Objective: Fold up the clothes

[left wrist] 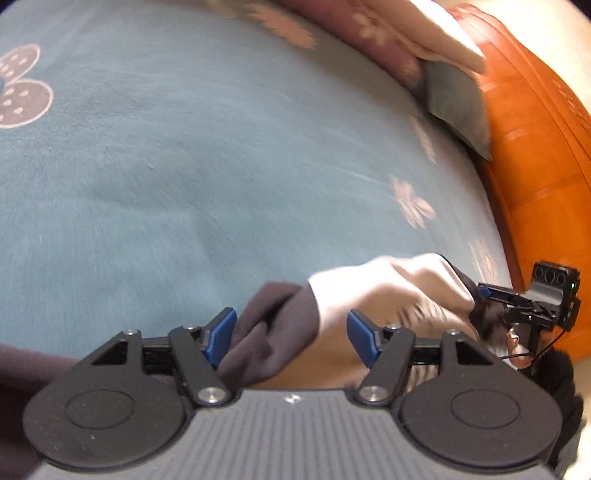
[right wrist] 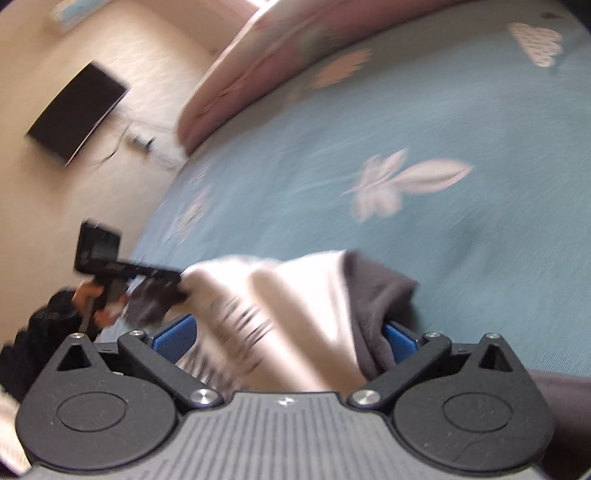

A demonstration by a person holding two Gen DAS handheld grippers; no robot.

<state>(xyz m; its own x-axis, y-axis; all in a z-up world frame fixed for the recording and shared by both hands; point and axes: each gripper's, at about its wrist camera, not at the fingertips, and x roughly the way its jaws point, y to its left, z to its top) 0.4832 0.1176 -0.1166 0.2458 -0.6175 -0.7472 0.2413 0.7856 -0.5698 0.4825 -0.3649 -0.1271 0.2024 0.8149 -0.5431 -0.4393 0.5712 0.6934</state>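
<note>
A cream garment (left wrist: 388, 288) with black print and dark grey parts (left wrist: 273, 325) lies bunched on the blue bedsheet (left wrist: 184, 166). My left gripper (left wrist: 291, 338) is open, its blue pads (left wrist: 221, 334) wide apart with the cloth lying between them. In the right wrist view the same garment (right wrist: 295, 291) fills the gap of my right gripper (right wrist: 288, 338), also open, with a dark fold (right wrist: 373, 295) against the right pad (right wrist: 397, 339). Each gripper shows in the other's view, at the garment's far end: the right gripper (left wrist: 491, 295) and the left gripper (right wrist: 173, 277). Both views are blurred.
A pink flowered quilt (left wrist: 384, 33) and a grey pillow (left wrist: 458, 99) lie at the bed's far side. An orange wooden bed frame (left wrist: 535, 166) runs along the right. A black screen (right wrist: 77, 114) hangs on the cream wall. A dark sleeve and hand (right wrist: 85, 295) hold the left gripper.
</note>
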